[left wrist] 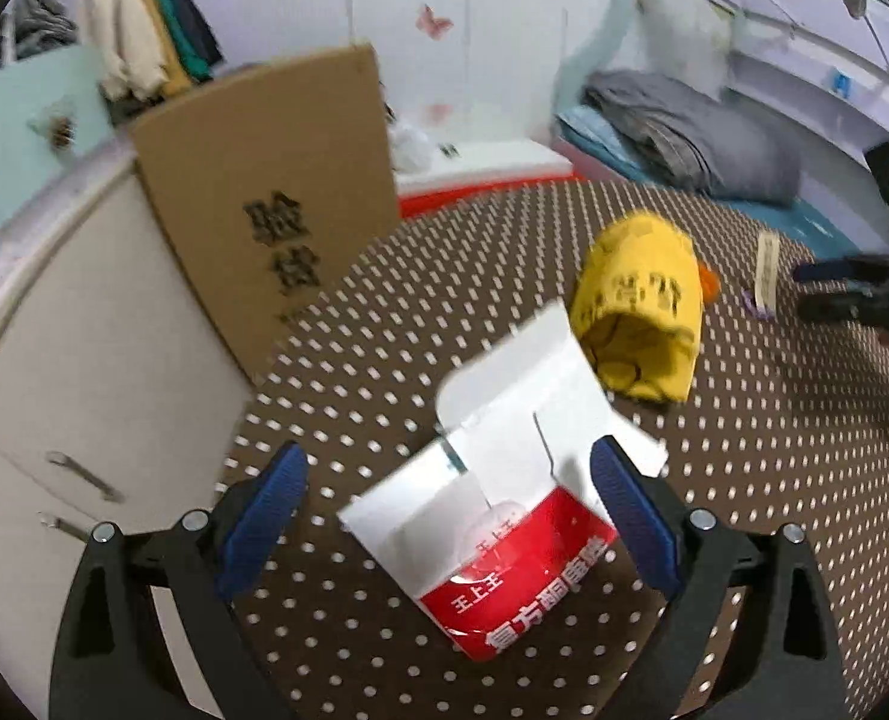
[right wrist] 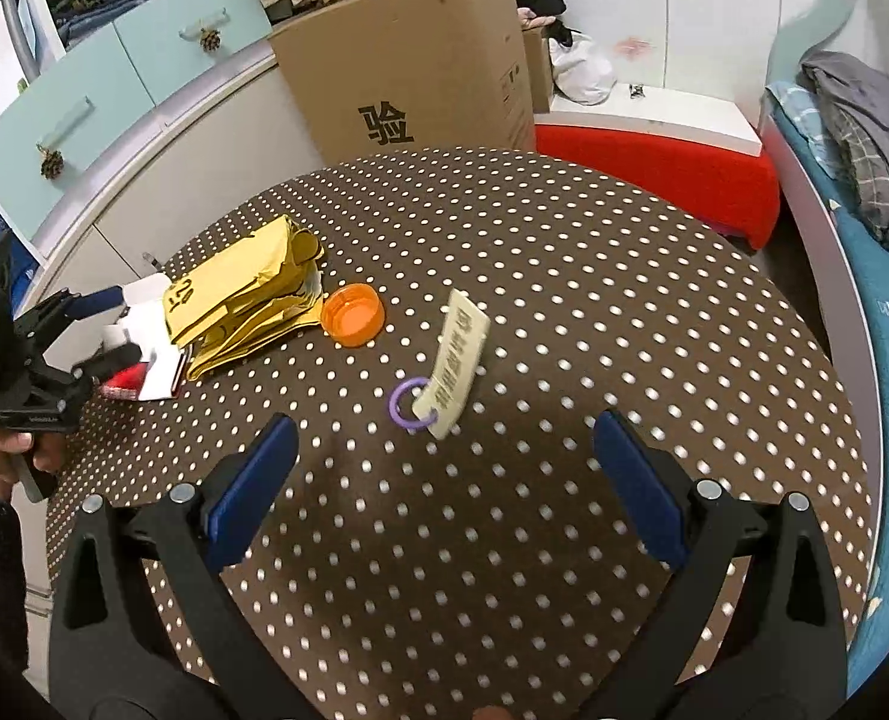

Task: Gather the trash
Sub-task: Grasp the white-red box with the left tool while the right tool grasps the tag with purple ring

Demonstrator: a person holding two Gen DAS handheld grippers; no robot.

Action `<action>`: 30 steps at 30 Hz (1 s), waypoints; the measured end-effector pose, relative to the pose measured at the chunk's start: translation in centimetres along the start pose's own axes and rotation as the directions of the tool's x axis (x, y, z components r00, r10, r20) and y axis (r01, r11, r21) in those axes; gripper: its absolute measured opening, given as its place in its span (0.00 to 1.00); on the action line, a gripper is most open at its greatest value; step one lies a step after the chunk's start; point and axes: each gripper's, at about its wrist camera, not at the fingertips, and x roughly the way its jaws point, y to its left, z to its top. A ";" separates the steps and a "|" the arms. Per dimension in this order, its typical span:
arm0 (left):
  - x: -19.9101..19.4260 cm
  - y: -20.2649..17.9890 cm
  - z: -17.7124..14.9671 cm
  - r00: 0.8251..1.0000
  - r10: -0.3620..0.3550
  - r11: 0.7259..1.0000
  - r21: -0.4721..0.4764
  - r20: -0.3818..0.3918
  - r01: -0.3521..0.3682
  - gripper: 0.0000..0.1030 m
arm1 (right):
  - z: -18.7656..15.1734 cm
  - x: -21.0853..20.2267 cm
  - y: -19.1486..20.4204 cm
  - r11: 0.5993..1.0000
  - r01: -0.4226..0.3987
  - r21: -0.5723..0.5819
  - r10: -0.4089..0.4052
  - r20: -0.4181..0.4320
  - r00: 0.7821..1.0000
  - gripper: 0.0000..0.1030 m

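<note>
Left wrist view: my left gripper [left wrist: 447, 474] spread wide, grasping nothing; red-and-white carton [left wrist: 492, 516] with flap open lies between my fingers on dotted tablecloth [left wrist: 774, 480]. Yellow paper bag [left wrist: 639, 309] just beyond it.

Right wrist view: my right gripper [right wrist: 444, 444] also released, hovering over cloth. Near ahead, purple ring [right wrist: 407, 404] touching cream tag [right wrist: 459, 369]; orange cap [right wrist: 352, 313] beside yellow bag. Cardboard box [right wrist: 408, 60] far behind table.

five loose items on your dotted table [right wrist: 564, 300]
you have one red-and-white carton [left wrist: 504, 540], one yellow bag [right wrist: 246, 294], one orange cap [right wrist: 352, 313], one purple ring [right wrist: 405, 405], one paper tag [right wrist: 459, 360], plus one cardboard box [right wrist: 408, 60] behind.
</note>
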 end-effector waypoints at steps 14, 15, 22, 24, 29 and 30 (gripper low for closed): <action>-3.6 -4.8 -3.6 0.994 -0.102 0.985 -0.134 0.050 0.108 0.29 | -0.1 1.2 2.2 0.989 0.061 -0.135 -0.059 0.020 0.998 0.21; -3.9 -5.3 -3.8 0.993 -0.104 0.983 -0.142 0.060 0.112 0.26 | -0.3 1.0 2.2 0.989 0.052 -0.138 -0.050 0.019 0.999 0.21; -5.4 -8.1 -4.7 0.989 -0.108 0.970 -0.205 0.099 0.127 0.18 | -2.2 -0.9 1.7 0.991 -0.007 -0.130 0.010 0.025 1.000 0.21; -5.7 -8.9 -5.0 0.987 -0.115 0.967 -0.214 0.109 0.136 0.15 | -2.7 -1.8 1.2 0.992 -0.015 -0.125 0.019 0.034 0.999 0.21; -6.0 -10.6 -4.9 0.985 -0.124 0.961 -0.233 0.122 0.150 0.13 | -3.6 -3.9 0.0 0.993 -0.030 -0.112 0.036 0.055 0.998 0.21; -6.0 -11.1 -4.8 0.985 -0.124 0.961 -0.231 0.122 0.149 0.13 | -3.8 -4.3 -0.3 0.993 -0.033 -0.110 0.039 0.059 0.998 0.21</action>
